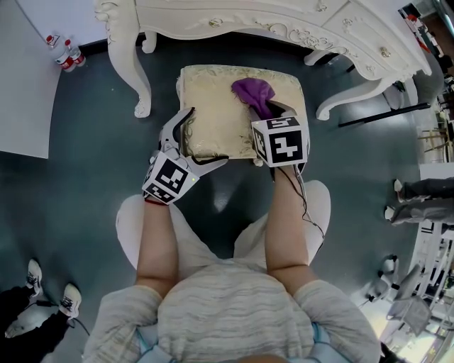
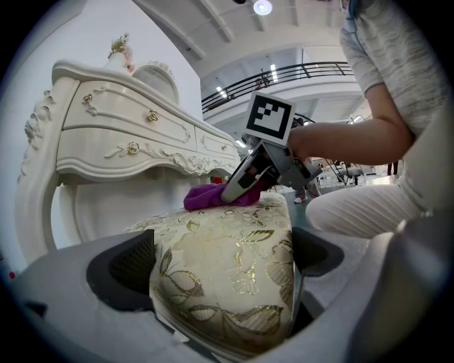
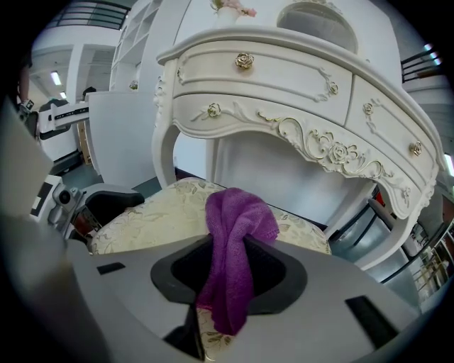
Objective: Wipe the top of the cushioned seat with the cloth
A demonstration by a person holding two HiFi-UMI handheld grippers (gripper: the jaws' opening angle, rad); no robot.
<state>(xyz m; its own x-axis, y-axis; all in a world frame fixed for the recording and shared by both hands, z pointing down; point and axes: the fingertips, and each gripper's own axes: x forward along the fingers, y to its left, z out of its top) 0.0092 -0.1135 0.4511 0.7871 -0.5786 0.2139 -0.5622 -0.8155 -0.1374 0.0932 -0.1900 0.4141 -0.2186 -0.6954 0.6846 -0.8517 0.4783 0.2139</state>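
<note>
A cushioned seat [image 1: 216, 106] with a cream and gold flowered top stands in front of me. A purple cloth [image 1: 253, 93] lies bunched on its far right part. My right gripper [image 1: 270, 111] is shut on the cloth [image 3: 234, 234], which hangs down between its pads and rests on the seat top [image 3: 152, 209]. My left gripper [image 1: 193, 142] is shut on the seat's near left corner. In the left gripper view the cushion [image 2: 227, 262] fills the gap between both pads, and the right gripper [image 2: 245, 186] presses the cloth [image 2: 206, 196] onto the far end.
A white carved dressing table [image 1: 284, 21] overhangs the far side of the seat, with a leg [image 1: 133, 67] at its left and another [image 1: 355, 96] at its right. Bottles [image 1: 65, 55] stand at far left. Bystanders' shoes [image 1: 42, 298] [image 1: 415, 191] are on the dark floor.
</note>
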